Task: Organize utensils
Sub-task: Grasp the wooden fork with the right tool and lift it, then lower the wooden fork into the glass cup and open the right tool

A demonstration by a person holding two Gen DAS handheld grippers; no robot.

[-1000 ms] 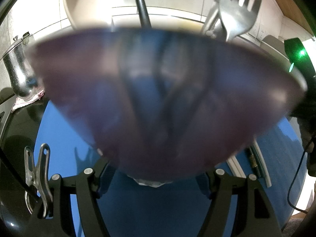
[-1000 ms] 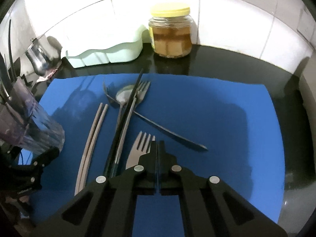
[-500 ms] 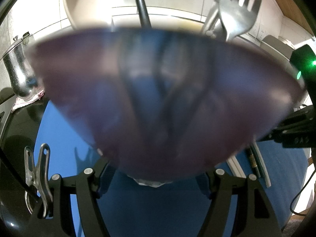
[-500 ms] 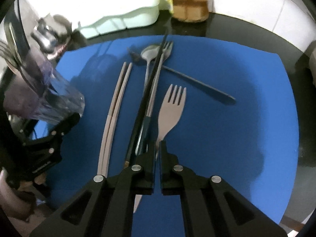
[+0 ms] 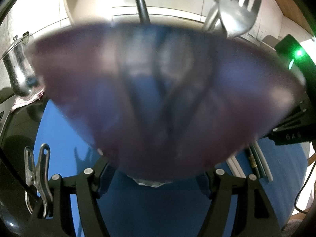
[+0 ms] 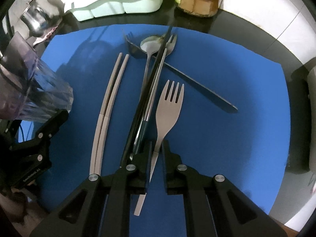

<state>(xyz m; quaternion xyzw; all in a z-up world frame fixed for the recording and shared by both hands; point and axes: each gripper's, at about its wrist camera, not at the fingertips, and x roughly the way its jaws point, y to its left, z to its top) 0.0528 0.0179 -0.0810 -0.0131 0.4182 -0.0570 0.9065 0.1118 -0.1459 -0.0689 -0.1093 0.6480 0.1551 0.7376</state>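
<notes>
Matte beige fork [image 6: 167,108], four tines, slim tapering handle, flat on blue mat [image 6: 227,138]

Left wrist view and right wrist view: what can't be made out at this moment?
- Left wrist view: utensil handles inside the purple glass are blurred, so no count; the fork is cut by the top edge.
- Right wrist view: the pale fork handle is partly hidden behind the right gripper; contact unclear.

Dim room; the glass [image 5: 158,98] fills the left view, badly blurred. Right view is sharp, edges bent, with glare on the table [image 6: 266,45].
</notes>
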